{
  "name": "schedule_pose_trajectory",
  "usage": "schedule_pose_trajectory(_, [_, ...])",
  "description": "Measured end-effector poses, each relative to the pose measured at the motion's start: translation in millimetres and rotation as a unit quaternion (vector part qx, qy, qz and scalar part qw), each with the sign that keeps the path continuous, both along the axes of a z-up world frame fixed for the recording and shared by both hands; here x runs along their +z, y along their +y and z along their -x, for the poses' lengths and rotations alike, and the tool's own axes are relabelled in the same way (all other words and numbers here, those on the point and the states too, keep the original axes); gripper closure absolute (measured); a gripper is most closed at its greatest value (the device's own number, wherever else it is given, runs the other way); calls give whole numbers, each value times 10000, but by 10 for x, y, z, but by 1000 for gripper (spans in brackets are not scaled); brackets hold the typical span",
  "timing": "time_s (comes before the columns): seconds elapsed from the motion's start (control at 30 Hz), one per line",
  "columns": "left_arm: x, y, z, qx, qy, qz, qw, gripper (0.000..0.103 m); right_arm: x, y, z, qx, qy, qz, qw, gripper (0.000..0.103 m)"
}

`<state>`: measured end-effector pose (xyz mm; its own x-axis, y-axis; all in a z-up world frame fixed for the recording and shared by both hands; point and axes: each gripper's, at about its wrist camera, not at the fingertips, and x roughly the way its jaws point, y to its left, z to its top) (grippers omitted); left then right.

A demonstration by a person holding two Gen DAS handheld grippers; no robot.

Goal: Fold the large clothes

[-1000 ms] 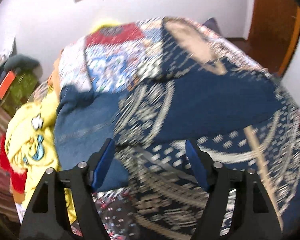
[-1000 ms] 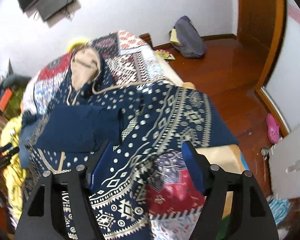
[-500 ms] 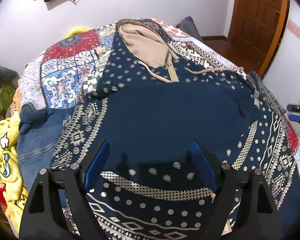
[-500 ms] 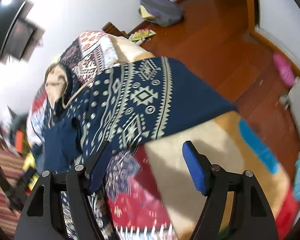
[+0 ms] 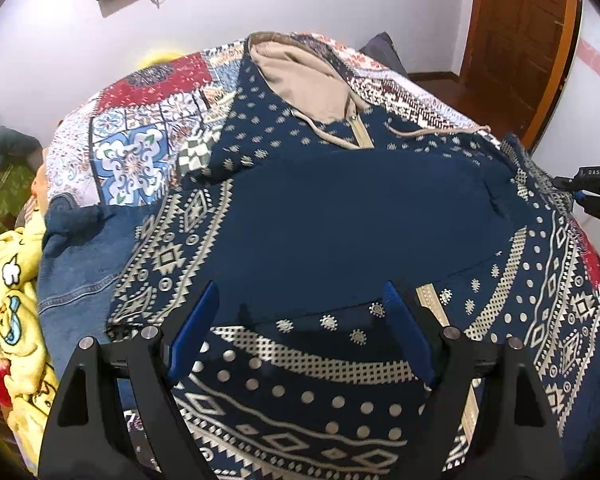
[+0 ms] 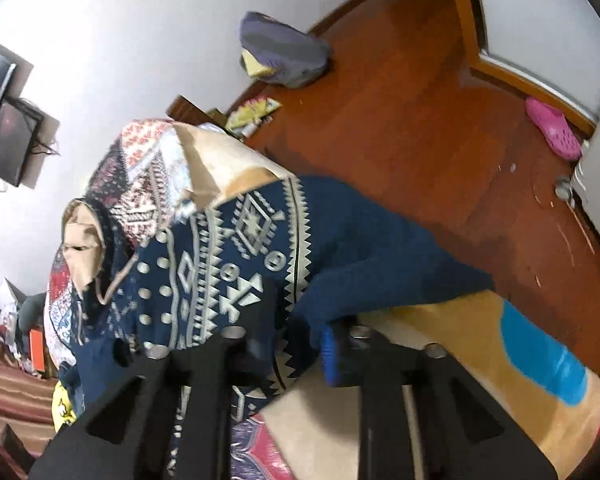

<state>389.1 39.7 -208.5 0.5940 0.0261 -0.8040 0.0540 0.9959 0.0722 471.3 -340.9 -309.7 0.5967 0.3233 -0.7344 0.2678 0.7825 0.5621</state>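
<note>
A large navy hoodie (image 5: 340,216) with cream tribal patterns and a tan hood (image 5: 304,80) lies spread on the bed. One sleeve is folded across its chest. My left gripper (image 5: 300,332) is open and empty just above the hoodie's lower hem. In the right wrist view the other sleeve (image 6: 352,256) hangs over the bed's right edge. My right gripper (image 6: 296,344) has its jaws around this sleeve near the cuff; the left finger is hidden under the cloth. The right gripper also shows at the right edge of the left wrist view (image 5: 596,188).
A patchwork bedspread (image 5: 140,148) covers the bed. Blue jeans (image 5: 80,264) and a yellow cartoon garment (image 5: 8,304) lie at the left. In the right wrist view there is a wooden floor (image 6: 440,128), a grey bag (image 6: 284,56), a pink shoe (image 6: 552,128) and a wall TV (image 6: 8,136).
My left gripper has risen slightly and steadied over the hoodie's hem. My right gripper has moved down to the hanging sleeve and its jaws have narrowed around it.
</note>
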Motion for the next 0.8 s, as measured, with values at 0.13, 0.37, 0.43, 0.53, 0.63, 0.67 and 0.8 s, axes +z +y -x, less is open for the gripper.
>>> schedule_pose_trajectory(0.13, [129, 67, 123, 47, -170, -45, 9998, 20, 366, 142, 76, 164, -446, 508, 9976, 93])
schedule_pose_trajectory(0.37, [286, 192, 293, 113, -364, 41, 9993, 20, 1250, 658, 223, 888, -1421, 992, 9809, 94])
schedule_pose_trajectory(0.43, [307, 218, 328, 124, -383, 66, 9992, 20, 1432, 881, 265, 1179, -1608, 1122, 9735, 94])
schedule_pose_trajectory(0.53, [328, 268, 397, 150, -402, 78, 9990, 20, 1564, 1228, 295, 1589, -1768, 1154, 9645, 94])
schedule_pose_trajectory(0.63, [341, 339, 464, 197, -413, 47, 9989, 20, 1503, 1639, 288, 2092, -1692, 1194, 9557, 94])
schedule_pose_trajectory(0.67, [341, 365, 485, 210, -408, 52, 9989, 20, 1435, 1760, 278, 2235, -1621, 1199, 9536, 94])
schedule_pose_trajectory(0.8, [333, 464, 570, 263, -365, 50, 9990, 20, 1029, 2150, 241, 2698, -1125, 1261, 9480, 94])
